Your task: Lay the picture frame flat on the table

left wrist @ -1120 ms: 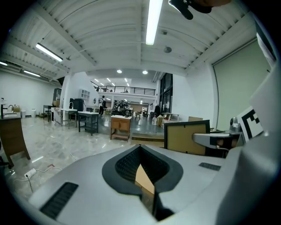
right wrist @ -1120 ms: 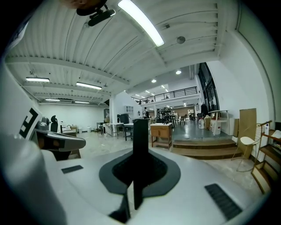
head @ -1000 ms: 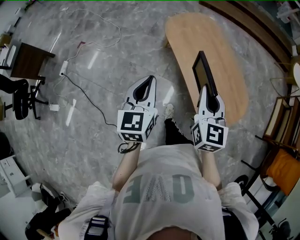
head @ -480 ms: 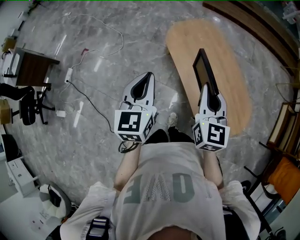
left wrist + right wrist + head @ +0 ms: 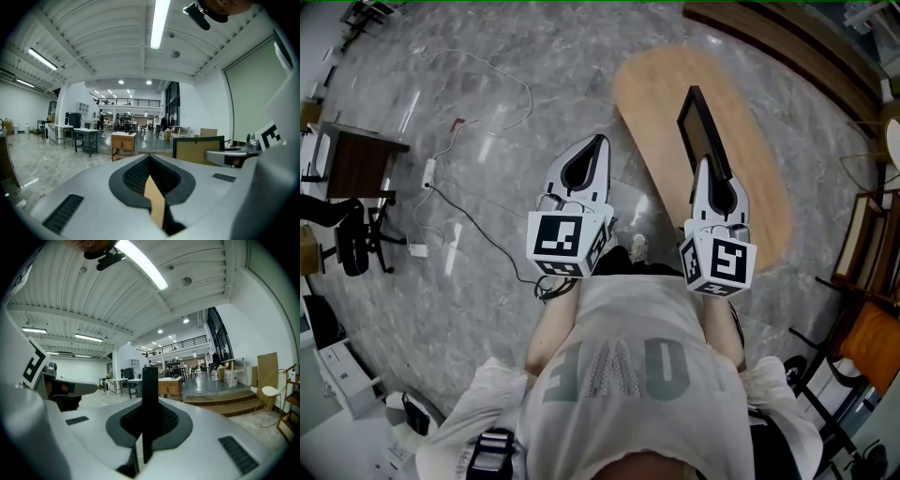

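The picture frame (image 5: 701, 131) is black with a tan panel. It stands upright on its edge above the oval wooden table (image 5: 759, 178), and my right gripper (image 5: 710, 169) is shut on its near edge. In the right gripper view the frame (image 5: 150, 399) shows edge-on as a black bar between the jaws. The left gripper view catches its tan face (image 5: 199, 151) off to the right. My left gripper (image 5: 598, 142) hangs over the floor left of the table, jaws together, with only a thin tan strip showing at their seam.
A cable and power strip (image 5: 428, 172) trail over the marble floor at the left. A dark desk (image 5: 356, 159) and an office chair (image 5: 347, 234) stand at the far left. A wooden rack (image 5: 858, 248) and an orange seat (image 5: 872, 342) stand right of the table.
Both grippers have moved forward and slightly up, with the frame still upright in the right one. The table has shifted left in the head view.
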Tool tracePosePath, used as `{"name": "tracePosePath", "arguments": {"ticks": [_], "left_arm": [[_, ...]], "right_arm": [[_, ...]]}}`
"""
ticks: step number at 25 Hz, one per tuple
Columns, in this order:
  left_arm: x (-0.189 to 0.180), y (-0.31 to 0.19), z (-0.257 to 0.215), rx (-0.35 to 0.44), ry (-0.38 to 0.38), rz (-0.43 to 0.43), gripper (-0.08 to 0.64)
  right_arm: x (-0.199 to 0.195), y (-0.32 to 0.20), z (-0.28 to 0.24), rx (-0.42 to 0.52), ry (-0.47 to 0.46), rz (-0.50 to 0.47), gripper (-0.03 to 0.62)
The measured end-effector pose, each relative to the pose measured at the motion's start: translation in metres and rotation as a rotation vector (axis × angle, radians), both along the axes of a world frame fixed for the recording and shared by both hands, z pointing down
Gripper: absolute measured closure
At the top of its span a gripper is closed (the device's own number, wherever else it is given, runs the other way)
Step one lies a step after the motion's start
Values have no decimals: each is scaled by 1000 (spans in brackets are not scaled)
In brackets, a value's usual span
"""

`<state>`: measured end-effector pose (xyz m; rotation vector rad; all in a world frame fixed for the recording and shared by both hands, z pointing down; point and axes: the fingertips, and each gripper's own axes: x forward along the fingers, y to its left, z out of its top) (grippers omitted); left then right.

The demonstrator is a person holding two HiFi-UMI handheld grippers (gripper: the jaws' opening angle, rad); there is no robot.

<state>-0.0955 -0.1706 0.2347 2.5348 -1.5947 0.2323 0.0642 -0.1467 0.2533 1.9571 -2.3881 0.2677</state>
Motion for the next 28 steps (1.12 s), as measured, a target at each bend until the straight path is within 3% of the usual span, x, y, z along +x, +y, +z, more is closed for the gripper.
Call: {"name": "tracePosePath", "arguments": {"ticks": [13, 28], "left_arm": [[-3, -17, -20, 69, 28, 67, 551], [-7, -22, -25, 92, 33, 115, 551]], "right_arm": [[-17, -6, -15, 44, 24, 34, 575], [-31, -2, -23, 62, 33, 66, 575]]}}
